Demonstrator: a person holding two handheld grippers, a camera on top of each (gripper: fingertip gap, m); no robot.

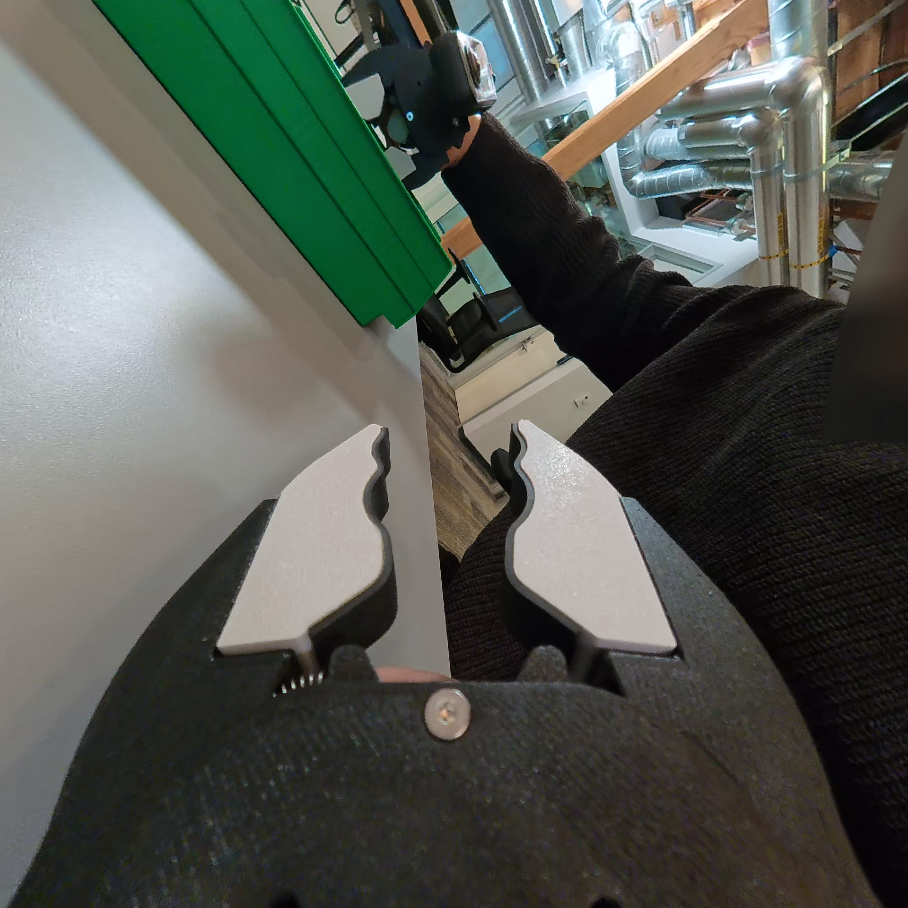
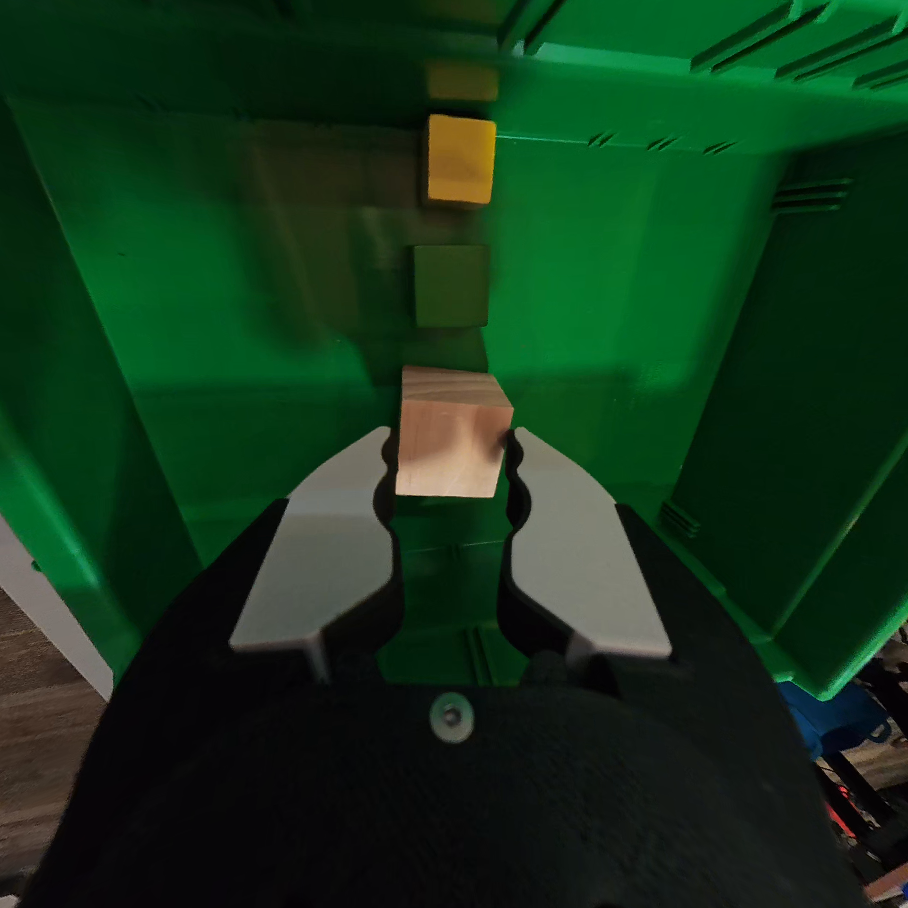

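Note:
My right gripper (image 2: 449, 442) reaches down into a green plastic bin (image 2: 614, 319). Its fingertips (image 2: 513, 444) press on both sides of a plain wooden cube (image 2: 449, 452). Beyond it, in a row on the bin floor, lie a green cube (image 2: 451, 286) and a yellow cube (image 2: 459, 159). My left gripper (image 1: 449, 442) is open and empty, held over the edge of a pale grey table (image 1: 123, 344), close to a black knitted sleeve (image 1: 737, 491). In the left wrist view the bin (image 1: 295, 172) stands on the table, and the right gripper's black body dips into it.
Silver ducts and pipes (image 1: 766, 147) and a wooden beam (image 1: 638, 98) fill the background. A black office chair (image 1: 467, 319) and white cabinets (image 1: 516, 393) stand past the table edge. Wood-look floor (image 2: 34, 712) shows left of the bin.

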